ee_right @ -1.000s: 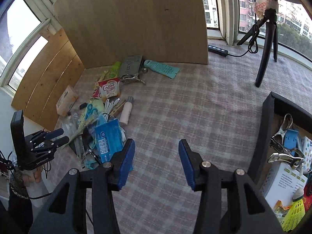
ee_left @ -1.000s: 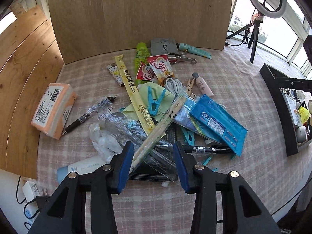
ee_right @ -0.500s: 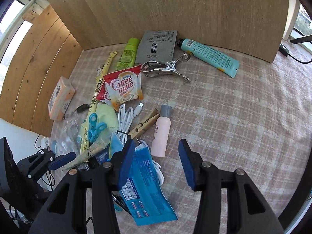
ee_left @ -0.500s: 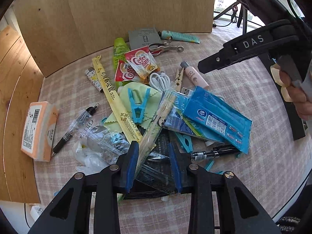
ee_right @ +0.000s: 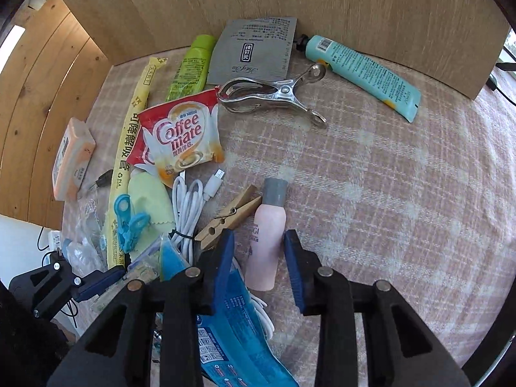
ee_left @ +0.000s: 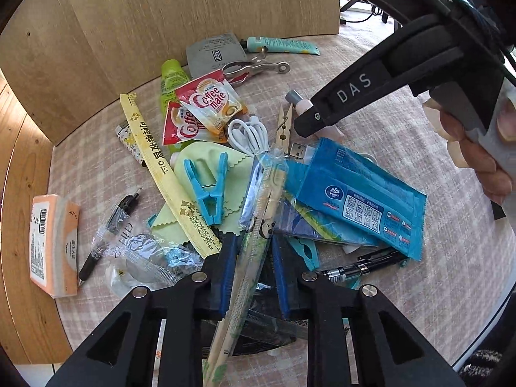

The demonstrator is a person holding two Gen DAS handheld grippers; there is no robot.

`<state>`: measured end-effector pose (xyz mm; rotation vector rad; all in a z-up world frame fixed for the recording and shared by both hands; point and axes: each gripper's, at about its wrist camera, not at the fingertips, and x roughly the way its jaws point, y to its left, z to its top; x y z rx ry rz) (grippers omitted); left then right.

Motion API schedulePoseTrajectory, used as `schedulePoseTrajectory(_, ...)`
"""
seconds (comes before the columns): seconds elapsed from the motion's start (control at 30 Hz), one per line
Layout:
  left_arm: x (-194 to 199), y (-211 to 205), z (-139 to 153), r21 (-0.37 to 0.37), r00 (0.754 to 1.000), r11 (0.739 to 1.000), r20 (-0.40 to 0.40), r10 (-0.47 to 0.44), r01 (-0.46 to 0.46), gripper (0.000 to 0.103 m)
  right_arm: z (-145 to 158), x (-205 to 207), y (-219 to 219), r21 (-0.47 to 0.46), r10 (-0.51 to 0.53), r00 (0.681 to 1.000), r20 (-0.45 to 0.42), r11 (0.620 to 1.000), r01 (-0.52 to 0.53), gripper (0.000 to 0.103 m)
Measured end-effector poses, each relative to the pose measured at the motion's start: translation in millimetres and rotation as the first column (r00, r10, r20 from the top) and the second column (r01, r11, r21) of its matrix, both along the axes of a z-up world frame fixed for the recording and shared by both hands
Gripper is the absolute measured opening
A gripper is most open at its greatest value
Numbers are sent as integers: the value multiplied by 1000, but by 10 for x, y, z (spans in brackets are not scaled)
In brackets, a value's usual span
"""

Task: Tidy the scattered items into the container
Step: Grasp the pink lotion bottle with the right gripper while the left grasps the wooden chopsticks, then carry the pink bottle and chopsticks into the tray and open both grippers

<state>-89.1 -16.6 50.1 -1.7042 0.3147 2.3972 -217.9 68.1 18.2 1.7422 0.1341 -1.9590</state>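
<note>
A heap of small items lies on the checked cloth. My left gripper point(ee_left: 253, 269) stands half closed around a long clear-wrapped pack of wooden chopsticks point(ee_left: 258, 225), the pads close to it on both sides without clearly pressing it. My right gripper point(ee_right: 259, 261) is open with a small pink bottle point(ee_right: 266, 242) with a grey cap between its fingers; the bottle lies flat on the cloth. The right gripper also shows in the left wrist view, over the bottle. The container is not in view.
Around lie Coffee mate sachets point(ee_right: 180, 135), a steel clip point(ee_right: 271, 95), a teal tube point(ee_right: 364, 72), a grey pouch point(ee_right: 254, 51), a white cable point(ee_right: 190, 213), a wooden peg point(ee_right: 230, 214), a blue wipes pack point(ee_left: 361, 193), pens point(ee_left: 361, 266), an orange tissue pack point(ee_left: 53, 245). Wooden boards stand behind and left.
My left gripper has narrowed and lowered around the chopstick pack. My right gripper has swung from near the container over to the heap and come down around the pink bottle.
</note>
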Motion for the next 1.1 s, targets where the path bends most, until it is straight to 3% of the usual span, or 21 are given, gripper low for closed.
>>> schedulePoseTrajectory(0.1, 9, -22, 4, 4, 1000, 1000, 6, 6, -6, 11, -2, 9, 50, -5, -10, 1000, 7, 1000, 10, 19)
schedulePoseTrajectory(0.3, 95, -110, 146, 43, 999, 998, -14, 35, -35, 11, 84, 64, 247, -49, -31, 999, 10, 998, 32, 19)
schedulePoseTrajectory(0.63, 358, -176, 718, 91, 990, 995, -127, 55, -43, 11, 530, 275, 793, -152, -70, 997, -46, 986, 62, 19)
schedulePoseTrajectory(0.73, 311, -57, 906, 96, 986, 995, -166, 29, -13, 4, 709, 343, 1059, -185, -103, 992, -70, 979, 88, 19)
schedulePoseTrajectory(0.93, 258, 339, 1195, 113, 972, 991, -229, -49, 76, 4, 1079, 439, 1519, -231, -195, 974, -114, 959, 165, 19)
schedulePoseTrajectory(1.1, 237, 813, 1371, 152, 957, 972, -255, -138, 180, 4, 1200, 467, 2019, -265, -295, 943, -152, 932, 248, 19)
